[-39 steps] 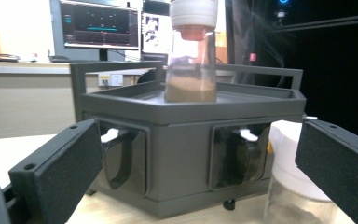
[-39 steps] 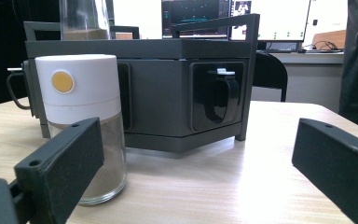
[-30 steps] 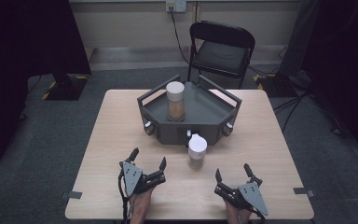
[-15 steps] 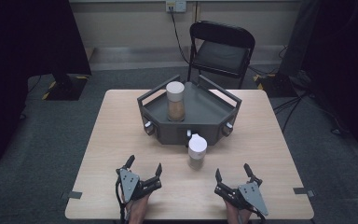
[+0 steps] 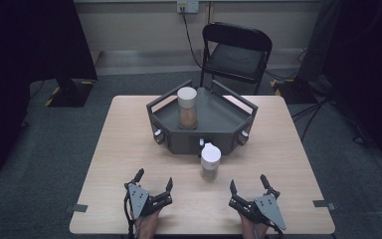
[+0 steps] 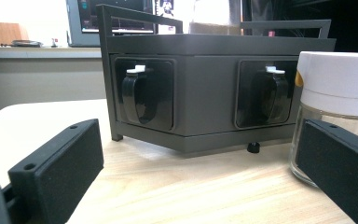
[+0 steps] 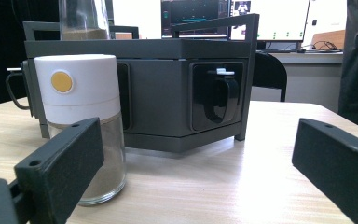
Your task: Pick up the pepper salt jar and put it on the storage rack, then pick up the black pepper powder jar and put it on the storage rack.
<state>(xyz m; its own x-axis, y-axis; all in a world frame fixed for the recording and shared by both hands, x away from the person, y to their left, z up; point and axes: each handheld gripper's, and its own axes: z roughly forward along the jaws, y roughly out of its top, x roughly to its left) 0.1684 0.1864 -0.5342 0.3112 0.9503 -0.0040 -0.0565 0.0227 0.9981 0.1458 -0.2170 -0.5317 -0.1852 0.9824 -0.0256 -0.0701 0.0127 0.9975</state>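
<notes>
Both the left gripper (image 5: 153,183) and right gripper (image 5: 248,185) rest on the tabletop (image 5: 119,149) with jaws spread, empty. Ahead between them stands a white-capped jar (image 5: 210,162) holding brownish powder; beyond, a grey tray (image 5: 219,119) carries a taller jar (image 5: 187,107) of powder.

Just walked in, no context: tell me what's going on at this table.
A person holds a tool in each hand, the left tool and the right tool, both open and low over the table's near edge, gripping nothing. One white-capped jar stands between them, before a dark grey rack; another jar stands in it.
</notes>
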